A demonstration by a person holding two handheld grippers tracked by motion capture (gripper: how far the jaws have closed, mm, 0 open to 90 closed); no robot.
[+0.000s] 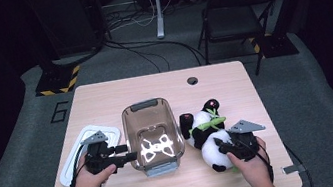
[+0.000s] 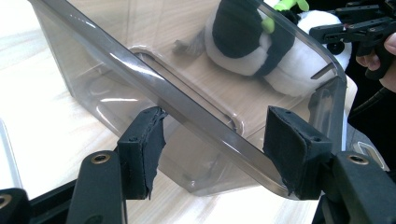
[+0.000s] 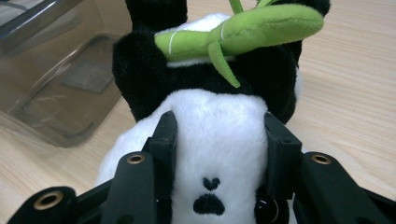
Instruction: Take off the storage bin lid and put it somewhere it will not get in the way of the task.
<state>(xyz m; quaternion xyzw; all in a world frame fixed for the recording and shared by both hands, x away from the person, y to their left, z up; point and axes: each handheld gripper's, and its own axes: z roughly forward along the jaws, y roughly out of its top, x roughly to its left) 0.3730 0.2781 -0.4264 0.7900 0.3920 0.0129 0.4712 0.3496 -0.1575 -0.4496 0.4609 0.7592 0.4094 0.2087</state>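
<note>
A smoky clear plastic container (image 1: 129, 129) stands open in the middle of the table (image 1: 104, 95). My left gripper (image 1: 131, 155) reaches its near left wall. In the left gripper view the container's rim (image 2: 187, 102) runs slantwise between the left gripper's (image 2: 215, 149) spread pads, which do not squeeze it. A panda plush (image 1: 204, 120) with a green bamboo sprig (image 1: 210, 123) lies right of the container. My right gripper (image 1: 221, 146) is shut on its white head. In the right gripper view the right gripper (image 3: 219, 144) sinks both pads into the panda's (image 3: 219, 109) white fur.
A pale lid (image 1: 79, 147) lies flat left of the container, under my left hand. The table has a small round hole (image 1: 192, 80) near its far edge. A folding chair (image 1: 238, 16) and cables stand beyond the table.
</note>
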